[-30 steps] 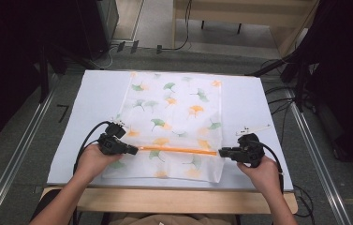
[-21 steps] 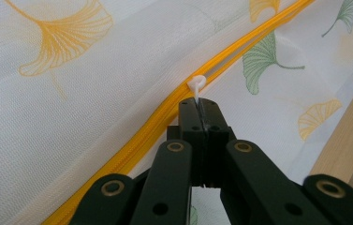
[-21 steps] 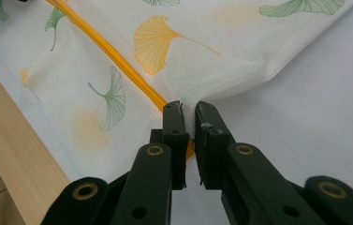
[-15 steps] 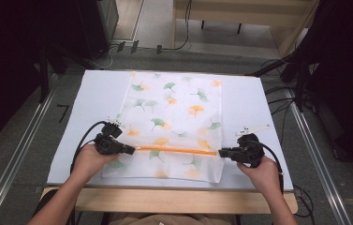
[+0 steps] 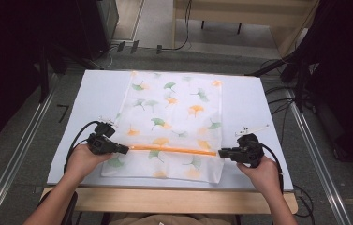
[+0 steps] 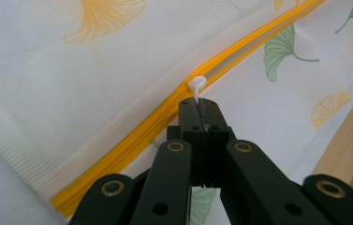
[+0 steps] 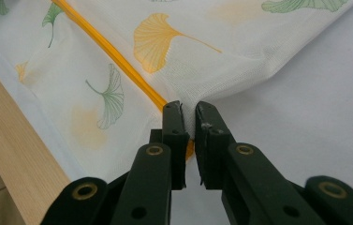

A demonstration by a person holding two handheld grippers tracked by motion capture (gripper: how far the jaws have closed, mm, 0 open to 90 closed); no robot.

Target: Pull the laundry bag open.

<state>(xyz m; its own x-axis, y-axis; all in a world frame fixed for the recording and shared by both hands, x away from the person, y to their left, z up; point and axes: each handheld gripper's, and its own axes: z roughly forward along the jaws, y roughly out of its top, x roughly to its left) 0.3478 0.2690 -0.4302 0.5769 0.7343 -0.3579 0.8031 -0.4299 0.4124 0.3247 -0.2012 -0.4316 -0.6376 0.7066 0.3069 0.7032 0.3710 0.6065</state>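
Observation:
A white mesh bag [image 5: 174, 108] printed with green and orange ginkgo leaves lies flat on the white table top [image 5: 90, 93]. An orange zipper [image 5: 174, 150] runs across its near part. At the zipper's left end my left gripper [image 5: 125, 150] is shut on the small white zipper pull [image 6: 196, 85], which sticks out just past the jaw tips [image 6: 201, 105]. At the right end my right gripper [image 5: 221, 153] pinches the bag's fabric beside the end of the zipper [image 7: 113, 54], with cloth bunched between its nearly closed jaws [image 7: 189, 110].
The table's wooden front edge [image 5: 174, 199] runs just behind both hands. Metal rails [image 5: 19, 154] flank the table. Black cables [image 5: 277, 93] lie off the right side and past the far edge, and dark furniture stands to the left and right.
My left gripper has slid a little to the left along the zipper line with the pull in its jaws. The right gripper has held still on the bag's edge.

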